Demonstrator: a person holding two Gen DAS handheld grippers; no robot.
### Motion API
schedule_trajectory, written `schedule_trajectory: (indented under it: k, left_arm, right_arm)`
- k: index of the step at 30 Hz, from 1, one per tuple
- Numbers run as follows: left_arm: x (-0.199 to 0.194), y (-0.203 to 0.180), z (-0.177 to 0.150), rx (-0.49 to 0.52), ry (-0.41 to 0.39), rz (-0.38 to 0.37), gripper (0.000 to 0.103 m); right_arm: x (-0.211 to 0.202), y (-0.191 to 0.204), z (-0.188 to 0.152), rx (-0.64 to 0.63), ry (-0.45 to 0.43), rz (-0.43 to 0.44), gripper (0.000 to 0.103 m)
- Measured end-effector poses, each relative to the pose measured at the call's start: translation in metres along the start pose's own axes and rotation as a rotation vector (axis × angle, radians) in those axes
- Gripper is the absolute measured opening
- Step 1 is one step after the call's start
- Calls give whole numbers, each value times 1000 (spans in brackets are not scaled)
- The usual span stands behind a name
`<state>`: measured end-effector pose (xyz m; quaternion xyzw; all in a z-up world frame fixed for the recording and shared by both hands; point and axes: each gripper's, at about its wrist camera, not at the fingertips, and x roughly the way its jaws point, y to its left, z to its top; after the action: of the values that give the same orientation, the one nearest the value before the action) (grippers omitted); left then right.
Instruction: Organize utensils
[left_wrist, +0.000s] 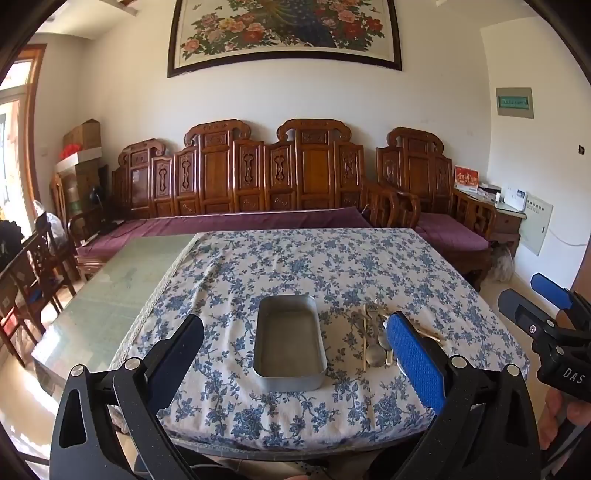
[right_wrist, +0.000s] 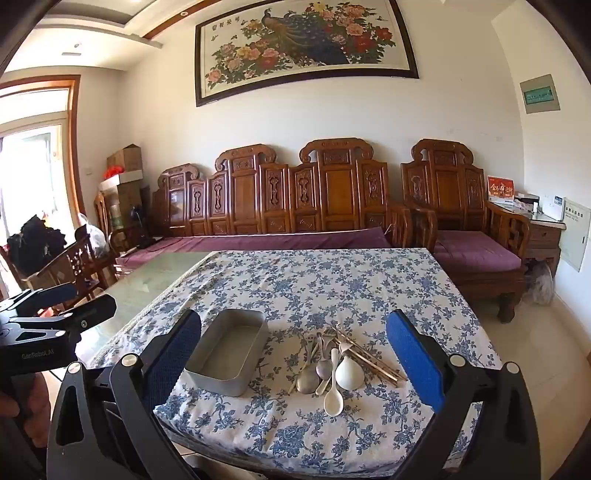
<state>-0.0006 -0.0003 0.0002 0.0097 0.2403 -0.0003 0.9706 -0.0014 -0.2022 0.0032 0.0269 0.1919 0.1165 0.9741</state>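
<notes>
A grey metal tray (left_wrist: 290, 378) (right_wrist: 218, 378) stands empty on the blue floral tablecloth (left_wrist: 303, 266) (right_wrist: 332, 280). To its right lies a pile of utensils (right_wrist: 334, 360) (left_wrist: 373, 332): metal spoons, white plastic spoons and several wooden chopsticks. My left gripper (left_wrist: 295, 350) is open and empty, held above the table's near edge with the tray between its fingers in view. My right gripper (right_wrist: 295, 354) is open and empty, with the tray and pile framed between its fingers. Each gripper shows at the edge of the other's view: the right one (left_wrist: 532, 299), the left one (right_wrist: 66, 299).
The cloth covers the right part of a glass-topped table (left_wrist: 122, 284); the bare glass lies to the left. A carved wooden bench with purple cushions (left_wrist: 240, 221) stands behind the table. Wooden chairs (left_wrist: 33, 273) stand at the left.
</notes>
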Motion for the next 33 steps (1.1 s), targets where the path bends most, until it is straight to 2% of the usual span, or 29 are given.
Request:
schedule_trajectory:
  k: [15, 33]
  left_arm:
    - [-1, -1, 12, 5, 0, -9, 96]
    - [-17, -4, 15, 6, -38, -12, 96]
  right_arm:
    - [-3, 2, 2, 0, 1, -7, 100]
    - [-6, 1, 7, 2, -9, -1, 100]
